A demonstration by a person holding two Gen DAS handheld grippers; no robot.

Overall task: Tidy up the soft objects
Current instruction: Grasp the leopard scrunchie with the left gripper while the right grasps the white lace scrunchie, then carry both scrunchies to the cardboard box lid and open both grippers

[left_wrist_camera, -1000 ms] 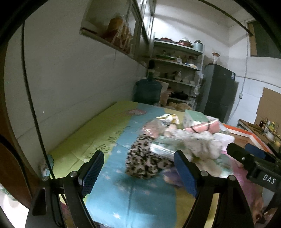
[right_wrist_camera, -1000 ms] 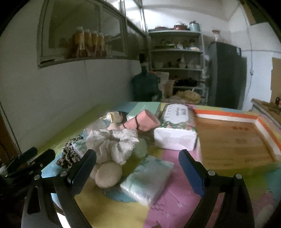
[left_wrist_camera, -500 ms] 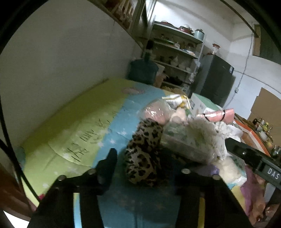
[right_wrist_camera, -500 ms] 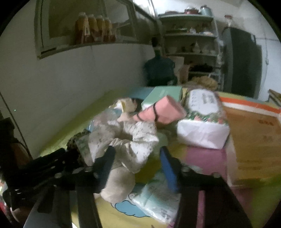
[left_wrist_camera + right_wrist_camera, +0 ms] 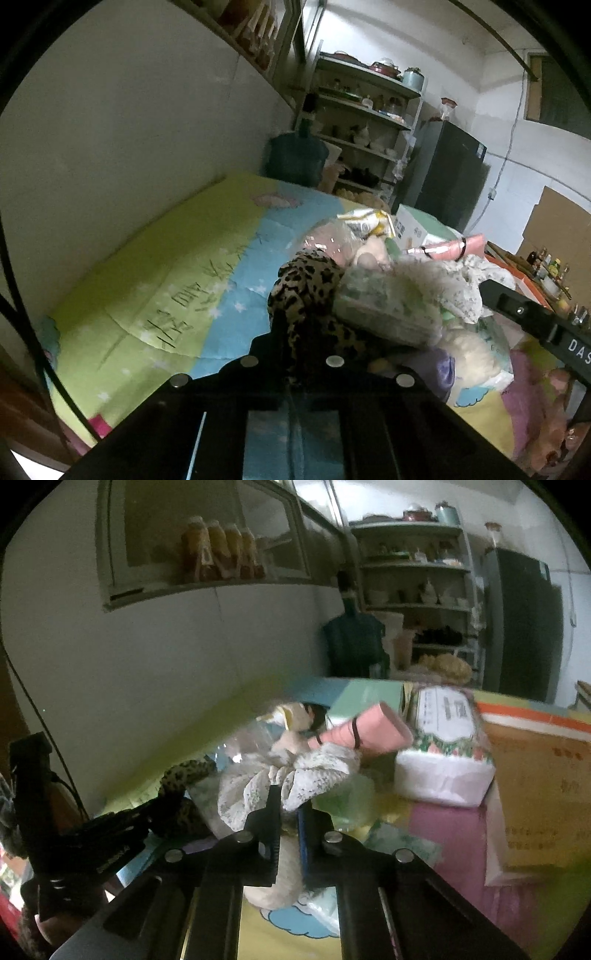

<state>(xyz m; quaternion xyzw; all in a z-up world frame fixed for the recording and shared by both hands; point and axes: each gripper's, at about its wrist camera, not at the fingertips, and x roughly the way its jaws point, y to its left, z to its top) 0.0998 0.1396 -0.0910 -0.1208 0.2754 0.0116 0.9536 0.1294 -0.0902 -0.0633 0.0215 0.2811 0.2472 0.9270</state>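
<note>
A pile of soft things lies on a colourful mat [image 5: 166, 288]. My left gripper [image 5: 290, 326] is shut, its tips pinching the near edge of a leopard-print cloth [image 5: 310, 280]. Against that cloth lies a clear-wrapped packet [image 5: 384, 306]. In the right wrist view my right gripper [image 5: 288, 805] is shut on a white floral cloth [image 5: 255, 790] bunched on top of the pile. A beige round pad [image 5: 275, 882] lies under its fingers. A pink roll [image 5: 369, 731] with black bands leans behind the cloth. The left gripper [image 5: 110, 834] shows dark at the left.
A white tissue pack [image 5: 443, 753] and a green box [image 5: 365, 698] stand behind the pile. A wooden board [image 5: 535, 775] with an orange border lies to the right. A wall runs along the mat's left side; a water jug [image 5: 295, 155], shelves and a dark fridge [image 5: 447, 173] stand beyond.
Both grippers went from wide open to shut and moved forward and down into the pile, the left onto the leopard-print cloth, the right onto the white floral cloth.
</note>
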